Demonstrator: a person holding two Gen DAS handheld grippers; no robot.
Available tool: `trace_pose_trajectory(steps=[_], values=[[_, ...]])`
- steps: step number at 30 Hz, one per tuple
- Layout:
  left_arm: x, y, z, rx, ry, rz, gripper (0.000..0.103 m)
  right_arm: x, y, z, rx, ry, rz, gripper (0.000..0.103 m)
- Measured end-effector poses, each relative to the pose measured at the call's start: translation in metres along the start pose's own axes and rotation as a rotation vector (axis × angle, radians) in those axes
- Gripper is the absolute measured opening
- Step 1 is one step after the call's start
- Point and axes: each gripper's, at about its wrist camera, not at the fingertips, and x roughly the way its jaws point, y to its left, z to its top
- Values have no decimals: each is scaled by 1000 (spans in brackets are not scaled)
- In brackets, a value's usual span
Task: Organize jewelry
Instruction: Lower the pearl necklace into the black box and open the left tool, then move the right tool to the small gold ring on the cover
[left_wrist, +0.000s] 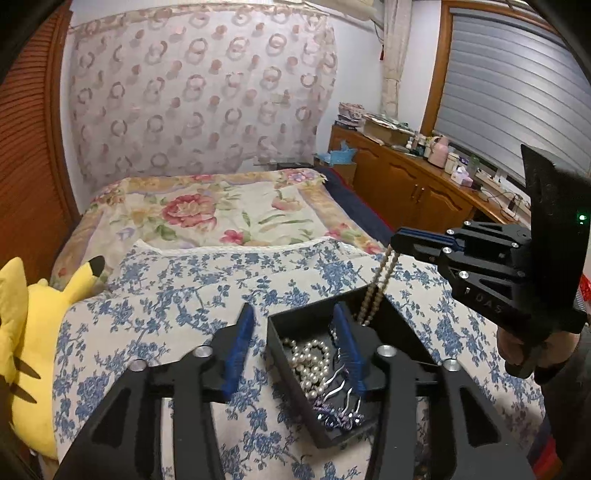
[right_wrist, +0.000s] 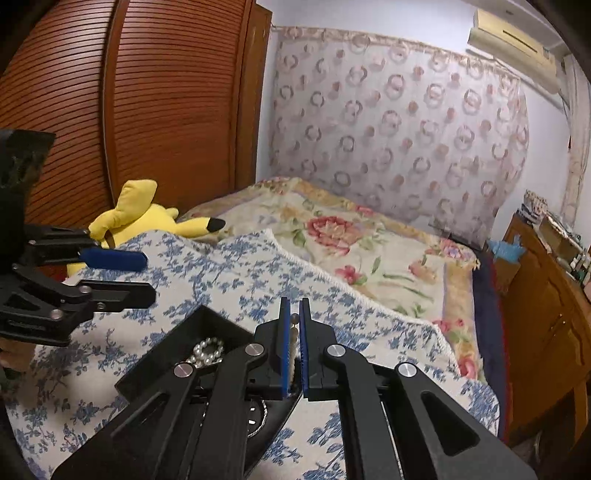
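While angled downward over the bed, the right gripper (left_wrist: 397, 242) pinches a bead necklace (left_wrist: 376, 291) dangling into the black box (left_wrist: 291, 398); the left gripper (left_wrist: 295, 343), released, straddles the box wall, pearls (left_wrist: 312, 360) and hair comb (left_wrist: 340, 410) inside, on the blue-flowered cloth (left_wrist: 155, 295).

Black box (left_wrist: 295, 354): near corner and right wall hidden behind left gripper (left_wrist: 295, 343) finger. In right wrist view, box (right_wrist: 177, 354) mostly covered by right gripper (right_wrist: 294, 332); only a bit of the pearl string (right_wrist: 207, 350) shows. Bead necklace (right_wrist: 293, 350): lower end hidden between the blue pads; top end in left wrist view (left_wrist: 380, 288) lost inside the closed jaws. Yellow plush toy (left_wrist: 33, 332) cut off at left edge. Items on the cabinet (left_wrist: 424, 177), upper right, too small to identify.
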Motion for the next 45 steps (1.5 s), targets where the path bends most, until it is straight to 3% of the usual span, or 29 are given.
trace_pose_trajectory(steps=[1,4,6,13,20,22,25,31,42,43,44,45], values=[[-2,0,-2,0,-4,6,61,1,1,-1,3,4,2,7],[-6,-1,-8,4,-15,37,73,-3,2,-3,5,3,-2,13],[-10,0,-12,3,-27,49,77,-9,2,-4,11,-3,-3,19],[-30,-4,-34,-2,-46,88,94,-46,-2,-17,52,-28,2,20],[-54,-14,-69,-1,-59,103,95,-75,-2,-57,88,4,-7,20],[-59,-16,-78,-1,-59,102,95,-74,-3,-71,101,30,-12,20],[-64,-20,-92,-5,-52,93,95,-67,-7,-94,130,79,-15,32],[-65,-22,-119,-24,-24,89,95,-48,-12,-129,172,177,-18,33],[-63,-22,-142,-38,21,84,95,-6,-2,-139,163,297,-33,32],[-63,-23,-144,-40,26,82,95,-6,-2,-139,155,298,-39,30],[-63,-23,-146,-41,31,81,95,-6,0,-139,144,294,-44,16],[-62,-24,-147,-40,37,82,95,-7,3,-139,137,296,-42,16]])
